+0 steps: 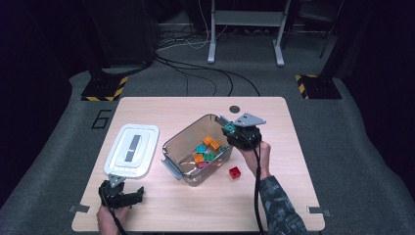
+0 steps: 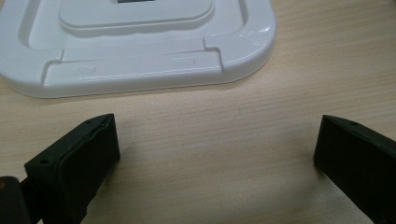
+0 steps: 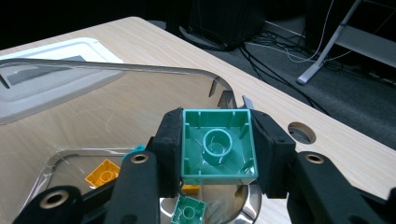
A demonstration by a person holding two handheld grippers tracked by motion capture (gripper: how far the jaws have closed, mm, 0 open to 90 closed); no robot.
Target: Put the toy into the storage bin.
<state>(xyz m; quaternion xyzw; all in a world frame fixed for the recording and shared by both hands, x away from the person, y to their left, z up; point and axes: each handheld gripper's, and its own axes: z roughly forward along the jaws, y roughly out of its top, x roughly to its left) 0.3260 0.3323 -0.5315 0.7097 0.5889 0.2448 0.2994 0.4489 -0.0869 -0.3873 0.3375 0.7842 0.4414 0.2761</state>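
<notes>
A clear plastic bin (image 1: pixel 172 147) stands mid-table with several orange, teal and pink bricks (image 1: pixel 206 149) inside. My right gripper (image 1: pixel 230 129) hovers over the bin's far right corner, shut on a teal brick (image 3: pixel 217 145) whose hollow underside faces the camera. Below it in the bin (image 3: pixel 140 79) lie an orange brick (image 3: pixel 103 173) and another teal brick (image 3: pixel 188 210). A red brick (image 1: pixel 235 172) lies on the table right of the bin. My left gripper (image 1: pixel 128 197) rests open near the front left edge, its jaws (image 2: pixel 217 154) wide apart over bare wood, just short of the white lid (image 2: pixel 140 51).
The white lid (image 1: pixel 133 149) lies flat left of the bin. A round cable hole (image 1: pixel 234 108) sits near the table's far edge. Beyond the table are floor cables, stand bases with hazard tape and a metal frame.
</notes>
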